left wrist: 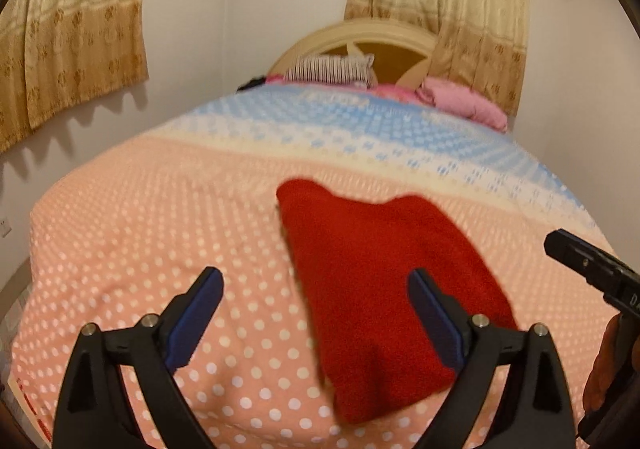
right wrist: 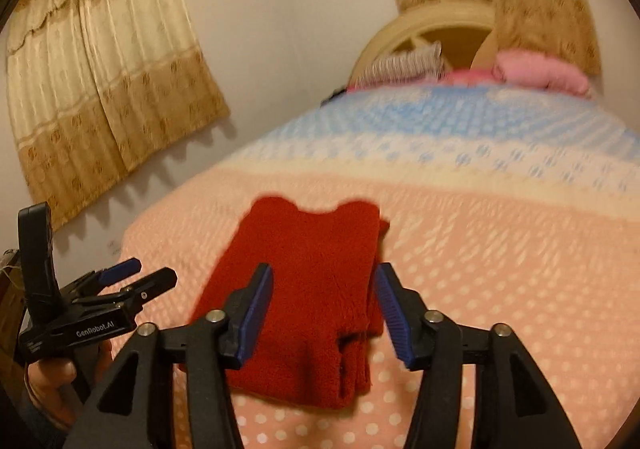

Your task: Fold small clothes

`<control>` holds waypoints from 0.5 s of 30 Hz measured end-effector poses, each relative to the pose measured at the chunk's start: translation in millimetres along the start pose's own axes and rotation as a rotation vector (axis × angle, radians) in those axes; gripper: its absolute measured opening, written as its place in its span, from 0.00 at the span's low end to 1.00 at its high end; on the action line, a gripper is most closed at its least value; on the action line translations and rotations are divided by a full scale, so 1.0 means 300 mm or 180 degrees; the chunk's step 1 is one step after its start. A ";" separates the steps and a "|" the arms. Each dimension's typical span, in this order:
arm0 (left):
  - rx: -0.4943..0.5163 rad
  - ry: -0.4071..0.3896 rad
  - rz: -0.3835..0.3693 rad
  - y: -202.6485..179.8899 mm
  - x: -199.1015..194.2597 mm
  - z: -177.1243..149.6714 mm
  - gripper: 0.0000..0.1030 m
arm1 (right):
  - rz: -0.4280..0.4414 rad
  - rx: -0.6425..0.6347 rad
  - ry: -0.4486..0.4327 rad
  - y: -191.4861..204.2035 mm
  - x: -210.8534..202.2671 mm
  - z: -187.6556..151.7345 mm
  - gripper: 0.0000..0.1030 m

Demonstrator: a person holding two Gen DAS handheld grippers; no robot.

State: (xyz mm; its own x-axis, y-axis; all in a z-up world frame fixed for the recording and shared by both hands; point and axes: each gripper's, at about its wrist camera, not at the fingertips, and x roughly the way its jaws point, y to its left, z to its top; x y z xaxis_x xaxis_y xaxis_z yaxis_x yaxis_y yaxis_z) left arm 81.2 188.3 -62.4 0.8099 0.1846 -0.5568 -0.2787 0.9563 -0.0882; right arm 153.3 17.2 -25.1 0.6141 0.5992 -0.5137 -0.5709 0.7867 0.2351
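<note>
On the far left of the right wrist view, the left gripper (right wrist: pixel 138 273) is held low above the bedspread (right wrist: pixel 500 257), seen from its side, fingers reaching away toward the head of the bed; part of the person's hand (right wrist: pixel 52 381) wraps the handle beneath it. Its blue-padded fingers stand spread with nothing between them, which the left wrist view confirms: the two pads (left wrist: pixel 200 313) are wide apart over bare polka-dot cover, and the left gripper (left wrist: pixel 316 277) hovers just left of the cloth's near end.

Centre, the red garment (left wrist: pixel 384 289) lies flat on the pink part of the bedspread (left wrist: pixel 140 229), folded into a thick oblong. Its long axis runs from the near edge of the bed toward the headboard (left wrist: pixel 360 37), slightly slanted in the left wrist view. Stacked layer edges show at its near right corner (right wrist: pixel 352 377), and two rounded bumps mark its far end.

Right of centre, the right gripper (right wrist: pixel 324 277) is poised over the garment's near half, pointing along its length, released, its pads straddling the cloth without visibly touching it. In the left wrist view its black body (left wrist: pixel 592 269) enters from the right edge.
</note>
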 end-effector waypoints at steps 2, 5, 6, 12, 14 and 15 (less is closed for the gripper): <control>0.0022 -0.0082 -0.0001 -0.002 -0.025 0.013 0.96 | -0.0060 -0.0079 -0.0093 0.029 -0.038 0.009 0.61; 0.0011 -0.0153 -0.0029 0.002 -0.050 0.028 0.96 | -0.0023 -0.0097 -0.0152 0.053 -0.070 0.016 0.61; 0.0007 -0.0172 -0.0032 0.004 -0.057 0.032 0.96 | -0.0018 -0.0098 -0.0161 0.060 -0.076 0.017 0.62; -0.0006 -0.0217 -0.0040 0.002 -0.069 0.037 0.96 | -0.0008 -0.0108 -0.0190 0.083 -0.112 0.006 0.62; -0.0009 -0.0220 -0.0039 0.002 -0.068 0.037 0.96 | -0.0010 -0.0102 -0.0189 0.082 -0.113 0.006 0.62; -0.0006 -0.0219 -0.0036 0.002 -0.068 0.037 0.96 | -0.0005 -0.0094 -0.0182 0.081 -0.111 0.005 0.62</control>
State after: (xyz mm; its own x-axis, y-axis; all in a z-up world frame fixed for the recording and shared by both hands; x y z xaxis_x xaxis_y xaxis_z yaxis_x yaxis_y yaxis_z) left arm 70.4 187.5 -41.9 0.8466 0.1891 -0.4976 -0.2702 0.9580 -0.0956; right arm 119.9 16.6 -1.0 0.6447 0.6062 -0.4658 -0.5852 0.7834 0.2094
